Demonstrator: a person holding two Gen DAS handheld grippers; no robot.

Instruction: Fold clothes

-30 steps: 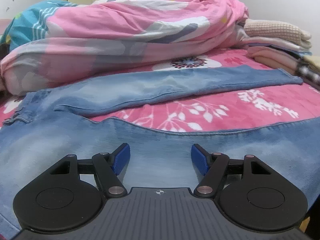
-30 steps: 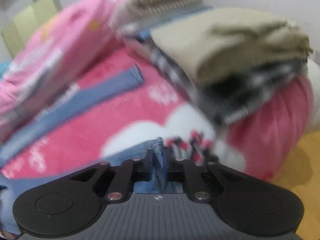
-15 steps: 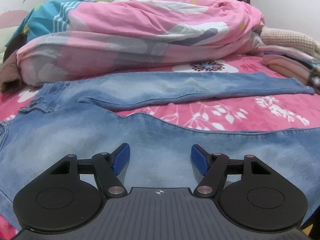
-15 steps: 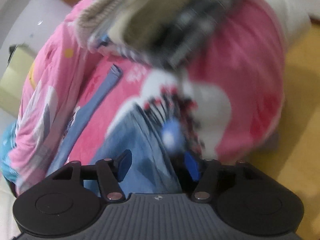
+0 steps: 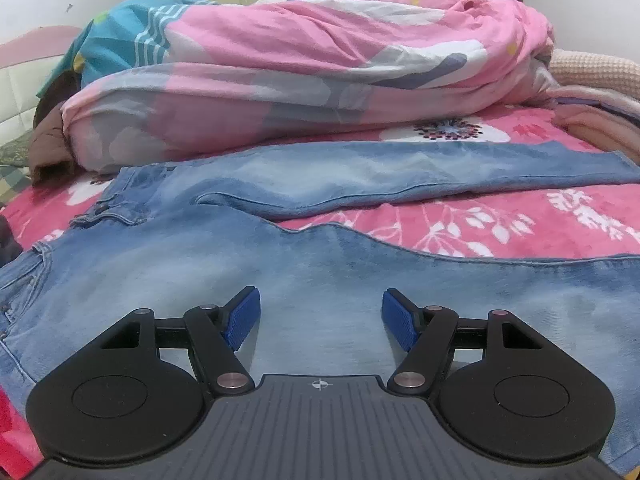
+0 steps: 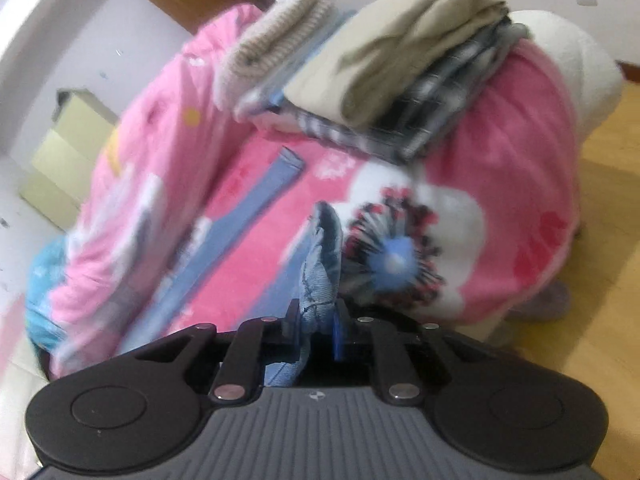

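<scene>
left wrist view: my left gripper point(image 5: 318, 316) hangs unclenched over the faded blue denim jeans point(image 5: 320, 280) spread on the pink floral bedspread point(image 5: 520, 232). right wrist view: my right gripper point(image 6: 316, 326), jaws just closing, pinches a jeans cuff point(image 6: 324, 256). next, i'd carry this leg across onto the other.

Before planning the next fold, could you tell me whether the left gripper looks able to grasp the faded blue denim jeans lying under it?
Probably yes: the left gripper hovers open directly over the faded blue denim jeans, with nothing between.
</scene>
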